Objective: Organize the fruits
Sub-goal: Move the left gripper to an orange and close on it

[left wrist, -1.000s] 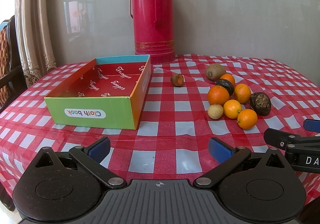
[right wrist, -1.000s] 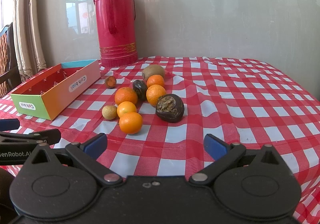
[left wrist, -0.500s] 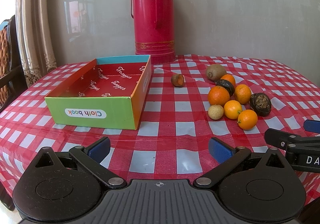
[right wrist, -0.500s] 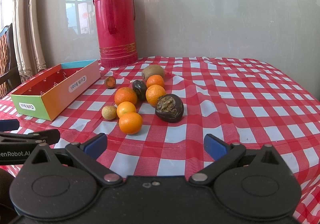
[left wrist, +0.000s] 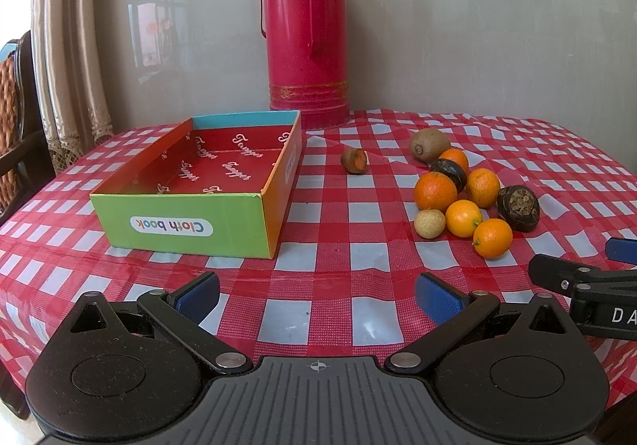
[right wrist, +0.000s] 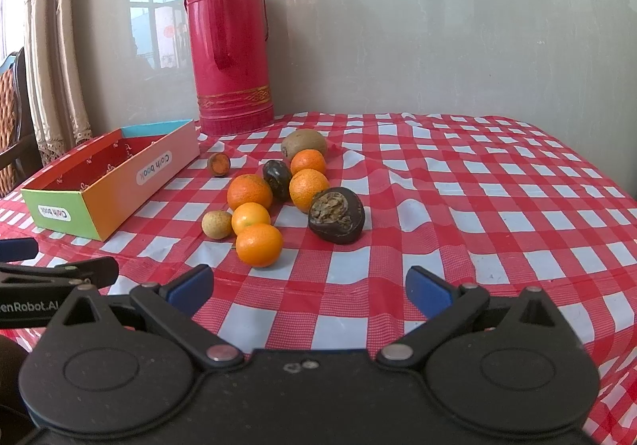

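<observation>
Fruits (right wrist: 294, 190) — five oranges (left wrist: 435, 190), two dark ones, one kiwi (left wrist: 430, 144), one box (left wrist: 199, 202).

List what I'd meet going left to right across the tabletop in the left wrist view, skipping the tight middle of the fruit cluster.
Cardboard box → small cut fruit → pale round fruit → front orange → dark rough fruit → right gripper at the edge.
</observation>
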Motion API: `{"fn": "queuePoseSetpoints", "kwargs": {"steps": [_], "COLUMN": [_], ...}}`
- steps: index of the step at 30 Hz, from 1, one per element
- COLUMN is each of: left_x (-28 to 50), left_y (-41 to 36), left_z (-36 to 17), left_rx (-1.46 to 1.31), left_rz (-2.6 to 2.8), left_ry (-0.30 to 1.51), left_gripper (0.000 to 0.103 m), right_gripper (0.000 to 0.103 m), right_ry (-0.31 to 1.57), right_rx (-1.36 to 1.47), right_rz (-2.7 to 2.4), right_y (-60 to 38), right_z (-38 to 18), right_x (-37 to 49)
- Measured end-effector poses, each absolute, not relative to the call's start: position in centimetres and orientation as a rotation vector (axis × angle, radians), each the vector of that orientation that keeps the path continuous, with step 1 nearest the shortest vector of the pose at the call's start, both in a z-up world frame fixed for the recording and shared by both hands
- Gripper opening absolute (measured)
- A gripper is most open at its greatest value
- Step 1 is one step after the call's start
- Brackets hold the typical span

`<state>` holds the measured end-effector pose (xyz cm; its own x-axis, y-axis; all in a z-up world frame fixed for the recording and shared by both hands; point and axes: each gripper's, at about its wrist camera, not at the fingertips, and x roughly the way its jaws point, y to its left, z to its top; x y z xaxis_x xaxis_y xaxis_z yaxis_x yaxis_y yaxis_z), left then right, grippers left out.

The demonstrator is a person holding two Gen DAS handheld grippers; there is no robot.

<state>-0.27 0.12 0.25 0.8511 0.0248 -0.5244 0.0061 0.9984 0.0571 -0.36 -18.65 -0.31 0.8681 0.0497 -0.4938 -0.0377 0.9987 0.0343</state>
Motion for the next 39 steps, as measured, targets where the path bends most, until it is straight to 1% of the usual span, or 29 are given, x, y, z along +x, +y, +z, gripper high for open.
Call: {"fn": "queuePoseSetpoints", "kwargs": {"steps": [9,22,31,35,39], "left_x": [-0.5,-1.3,0.5,2.2,3.6], "left_y": [-0.2,-2.4,-5.1,-6.0,-6.7], "left_z": [0.2,0.8,2.9,2.8,2.4], "left_rx": [0.081,0.212,0.384,0.399,0.35], "left_rz": [0.009,-0.081,-0.193,-0.221,-0.241], "left_ry": [0.532,0.497,0.429,0.464,0.519], "left_gripper": [0.103,0.103,0.103,0.103,0.103], "right_gripper": [0.097,0.098,0.098,0.098,0.098], "right_ry": [0.489,0.395,0.355,0.348,0.342], "right_rx": [0.084,0.203,0.317,0.33,0.323], "right_rz": [0.028,-0.041,-0.065,-0.078,-0.081], "right_y": [-19.8,-23.0,-25.7,-26.3,-26.8], "right_z": [0.1,1.0,1.2,1.2,1.2], "right_x": [-0.7,-2.1,-2.5,-2.6,-2.8]}}
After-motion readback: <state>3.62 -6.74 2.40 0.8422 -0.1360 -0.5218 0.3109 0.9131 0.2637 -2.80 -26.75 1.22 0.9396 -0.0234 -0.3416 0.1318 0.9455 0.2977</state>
